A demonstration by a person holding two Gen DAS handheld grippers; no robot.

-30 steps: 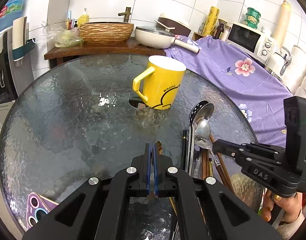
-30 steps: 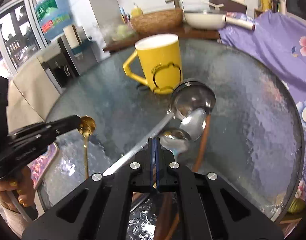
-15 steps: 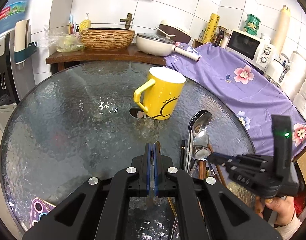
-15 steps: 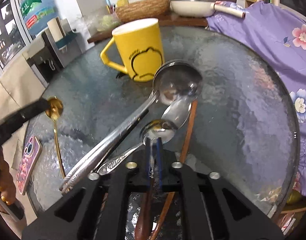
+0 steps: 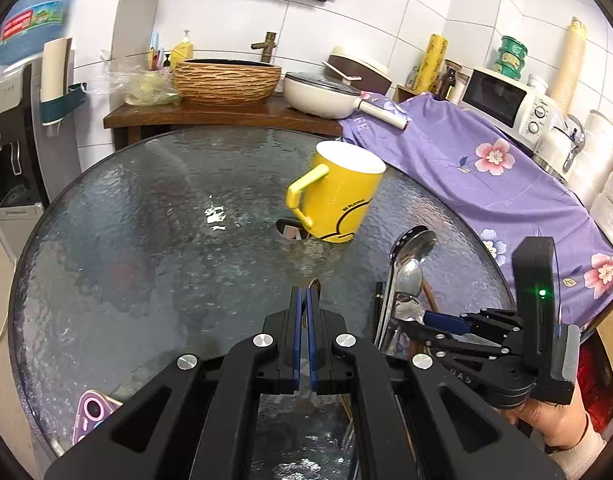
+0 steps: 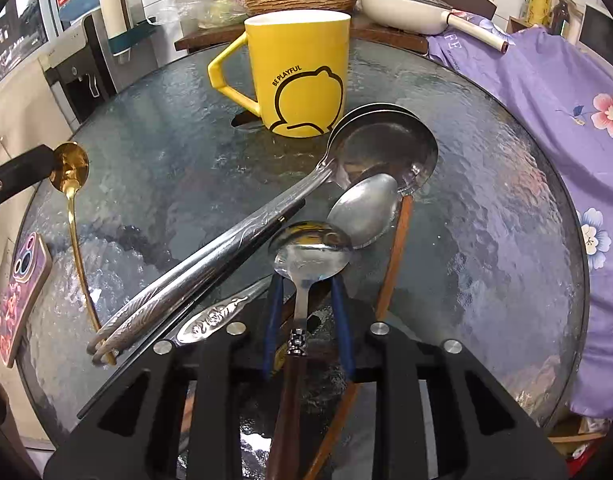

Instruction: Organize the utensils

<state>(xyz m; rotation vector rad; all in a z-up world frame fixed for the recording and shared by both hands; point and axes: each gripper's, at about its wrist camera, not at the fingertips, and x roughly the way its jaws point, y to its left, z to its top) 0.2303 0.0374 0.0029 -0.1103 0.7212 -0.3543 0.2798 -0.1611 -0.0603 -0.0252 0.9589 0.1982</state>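
A: Glass surface (image 5: 146,240) first, round and wide, with the yellow mug (image 6: 298,76) upright near its middle. Everything else I'll place from that mug.

B: Why the mug there?

A: My guess is it's the holder the utensils go into: its mouth is up and, as far as I can see, nothing is in it. The utensils lie in a loose heap just in front of the mug: the ladle (image 6: 382,148) with its bowl nearly touching the mug's base, a plain spoon (image 6: 362,210) under it, a wood-handled spoon (image 6: 312,250) nearest the camera, and brown chopsticks (image 6: 398,248) running along the side away from the mug's handle.

B: And the right hand-held gripper (image 6: 306,288)?

A: Parted a little, its jaws having just been opening. The wood-handled spoon's neck lies between the two blue pads (image 6: 274,320), but I see a gap on each side, so it straddles the spoon without pressing on it. It looks lined up for a pick.

B: The left one?

A: The left hand-held gripper (image 5: 304,304) is clenched on a gold spoon (image 6: 70,176), on the mug's handle side, well apart from the heap. It grips at the bowl, so the thin handle hangs down toward the surface. Probably it's being kept out of the way while the right lines up.

B: Anything else?

A: A phone (image 6: 20,292) lies at the surface's edge, far from the mug on its handle side.
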